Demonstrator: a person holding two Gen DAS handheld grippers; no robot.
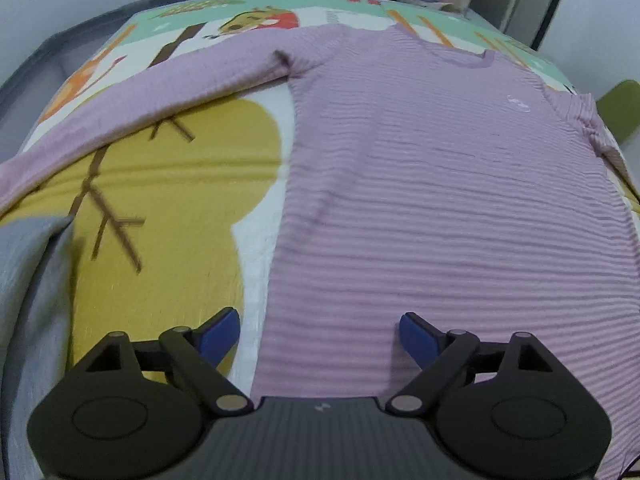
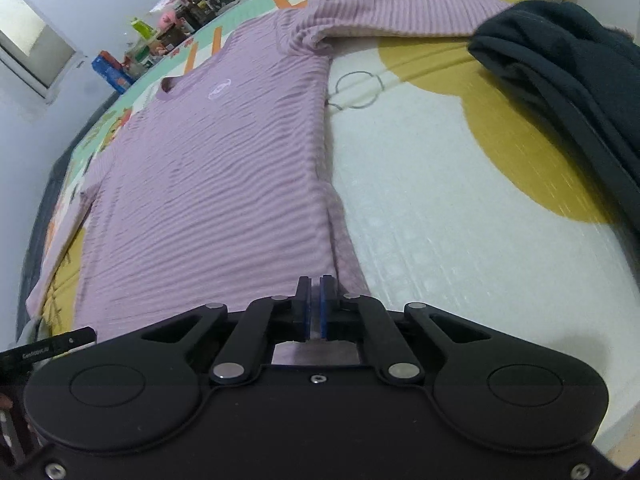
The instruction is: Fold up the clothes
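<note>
Your purple shirt (image 1: 440,184) lay flat on the patterned tabletop (image 2: 460,200), collar far, hem nearest you. Your right claw (image 2: 315,300) was pressed together, pinching the hem's right corner; your left claw (image 1: 320,332) hung spread over the hem's left edge.

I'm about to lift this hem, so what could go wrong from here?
1. Only the right gripper pinches the shirt hem; the left gripper hangs open above it, so lifting now may skew the fold.
2. The dark garment lies over the far sleeve end and could drag along.
</note>
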